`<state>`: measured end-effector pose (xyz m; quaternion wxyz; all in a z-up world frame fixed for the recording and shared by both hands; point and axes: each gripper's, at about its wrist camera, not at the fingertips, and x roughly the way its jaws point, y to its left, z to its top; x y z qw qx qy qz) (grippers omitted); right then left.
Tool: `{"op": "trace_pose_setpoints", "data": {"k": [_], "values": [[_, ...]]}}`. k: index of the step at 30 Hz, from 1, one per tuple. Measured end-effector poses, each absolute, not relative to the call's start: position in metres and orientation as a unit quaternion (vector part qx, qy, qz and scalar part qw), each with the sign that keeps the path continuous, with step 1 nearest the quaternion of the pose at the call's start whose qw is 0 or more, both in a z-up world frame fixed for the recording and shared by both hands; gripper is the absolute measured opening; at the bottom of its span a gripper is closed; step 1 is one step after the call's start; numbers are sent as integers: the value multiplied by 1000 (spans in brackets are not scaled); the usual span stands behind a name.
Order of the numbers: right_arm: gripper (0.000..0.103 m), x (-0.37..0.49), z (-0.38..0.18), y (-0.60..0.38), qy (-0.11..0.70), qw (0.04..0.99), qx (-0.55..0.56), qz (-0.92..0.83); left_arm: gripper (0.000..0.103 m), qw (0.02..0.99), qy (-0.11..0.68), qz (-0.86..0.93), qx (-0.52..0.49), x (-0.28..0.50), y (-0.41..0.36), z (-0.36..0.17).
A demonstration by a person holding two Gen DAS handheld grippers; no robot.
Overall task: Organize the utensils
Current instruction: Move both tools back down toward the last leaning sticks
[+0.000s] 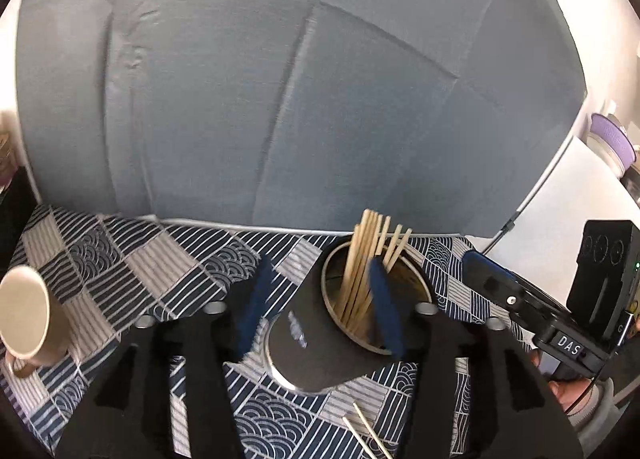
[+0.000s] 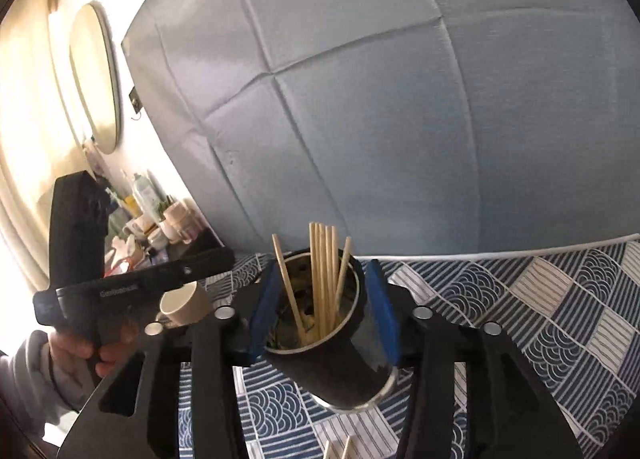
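A black cylindrical holder (image 1: pixel 340 351) with a metal rim stands tilted on the patterned cloth and holds several wooden chopsticks (image 1: pixel 366 259). My right gripper (image 2: pixel 324 307) is shut on the holder (image 2: pixel 344 371), its blue pads on either side of the rim; the chopsticks (image 2: pixel 326 275) stick up between them. My left gripper (image 1: pixel 320 299) is open, one blue pad left of the holder and one over its mouth, gripping nothing. Two loose chopsticks (image 1: pixel 368 435) lie on the cloth in front of the holder; their tips also show in the right wrist view (image 2: pixel 338 449).
A beige mug (image 1: pixel 28 319) lies on its side at the left of the blue-and-white patterned tablecloth (image 1: pixel 132 271); it also shows in the right wrist view (image 2: pixel 184 303). A grey padded panel (image 1: pixel 280 99) rises behind the table. A cluttered shelf (image 2: pixel 156 219) is far left.
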<state>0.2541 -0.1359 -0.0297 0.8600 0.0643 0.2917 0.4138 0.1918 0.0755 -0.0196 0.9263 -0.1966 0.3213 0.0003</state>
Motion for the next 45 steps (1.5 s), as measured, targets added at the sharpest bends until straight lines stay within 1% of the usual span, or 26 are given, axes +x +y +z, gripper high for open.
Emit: {"op": "trace_pose_setpoints", "data": {"k": [1, 2, 3, 4, 5, 6, 7, 8, 9, 10, 13, 19, 22, 29, 36, 45], "values": [[48, 253, -30, -137, 293, 860, 64, 412, 61, 926, 322, 4, -198, 188, 76, -21], [51, 251, -31, -139, 296, 861, 63, 409, 67, 925, 324, 8, -199, 186, 77, -23], [57, 250, -32, -140, 299, 861, 62, 406, 70, 923, 327, 14, -200, 183, 78, -26], [62, 248, -35, -142, 307, 861, 60, 402, 73, 921, 333, 22, -202, 180, 79, -29], [65, 247, -37, -143, 312, 860, 58, 399, 76, 919, 336, 24, -205, 177, 80, -32], [71, 245, -39, -143, 318, 860, 53, 394, 79, 917, 341, 27, -207, 175, 80, -35], [73, 243, -42, -144, 323, 860, 50, 391, 84, 913, 349, 34, -210, 172, 81, -40], [74, 242, -45, -145, 328, 859, 46, 390, 86, 911, 351, 38, -213, 170, 82, -42], [76, 240, -47, -145, 331, 859, 44, 388, 87, 909, 354, 41, -215, 168, 83, -45], [81, 239, -51, -146, 339, 858, 38, 384, 93, 907, 358, 45, -218, 165, 84, -48], [84, 233, -67, -147, 369, 851, 15, 372, 97, 896, 377, 60, -228, 159, 85, -61], [84, 214, -111, -155, 437, 829, -31, 349, 97, 868, 425, 65, -248, 142, 79, -93], [84, 198, -138, -159, 470, 812, -64, 340, 97, 865, 442, 67, -227, 135, 70, -104], [84, 170, -181, -157, 510, 789, -128, 318, 97, 852, 478, 62, -205, 125, 52, -125], [84, 160, -197, -160, 521, 784, -166, 296, 97, 835, 513, 59, -191, 121, 34, -145], [85, 155, -195, -173, 512, 794, -182, 273, 97, 822, 543, 54, -164, 122, 9, -162]]}}
